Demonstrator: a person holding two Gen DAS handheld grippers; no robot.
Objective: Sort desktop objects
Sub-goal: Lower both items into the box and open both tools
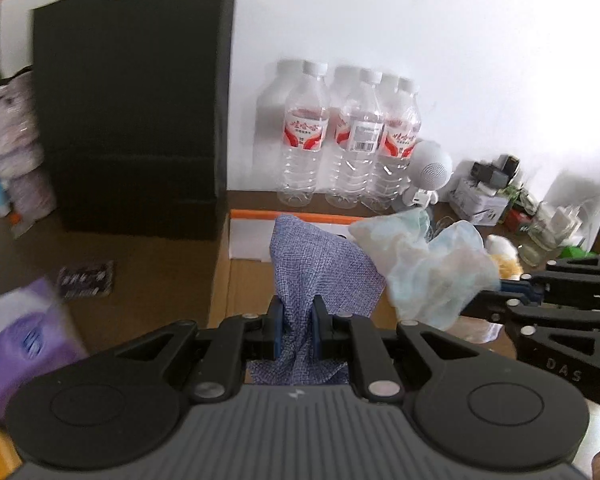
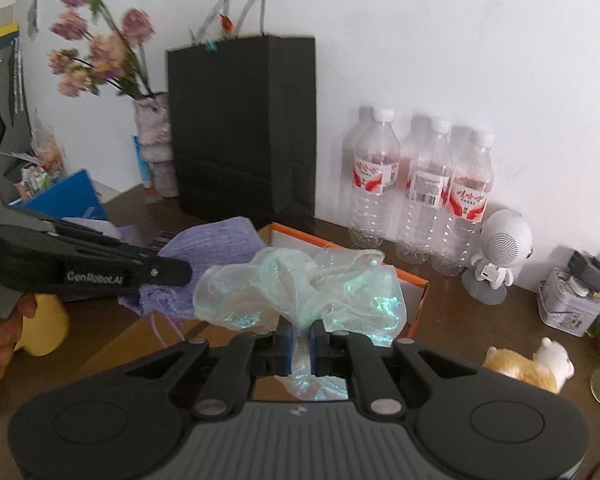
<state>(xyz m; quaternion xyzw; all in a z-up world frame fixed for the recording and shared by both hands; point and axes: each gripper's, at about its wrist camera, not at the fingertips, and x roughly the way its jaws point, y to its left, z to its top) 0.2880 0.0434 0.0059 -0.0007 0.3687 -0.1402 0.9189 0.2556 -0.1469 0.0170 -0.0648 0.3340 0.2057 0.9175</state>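
My left gripper (image 1: 296, 328) is shut on a blue woven cloth (image 1: 320, 264) and holds it above an open cardboard box (image 1: 252, 280) with an orange rim. It also shows in the right wrist view (image 2: 180, 270) with the cloth (image 2: 216, 244) looking lilac. My right gripper (image 2: 300, 344) is shut on an iridescent sheer cloth (image 2: 300, 292), held above the same box (image 2: 418, 280). In the left wrist view the right gripper (image 1: 496, 292) comes in from the right with the sheer cloth (image 1: 432, 268).
A tall black paper bag (image 1: 132, 112) stands at the back left. Three water bottles (image 1: 352, 140) and a white robot-shaped speaker (image 1: 428, 176) stand against the wall. A plush toy (image 2: 528, 364), a tin (image 2: 568, 308), a purple pack (image 1: 24, 340) and dried flowers (image 2: 100, 48) surround the box.
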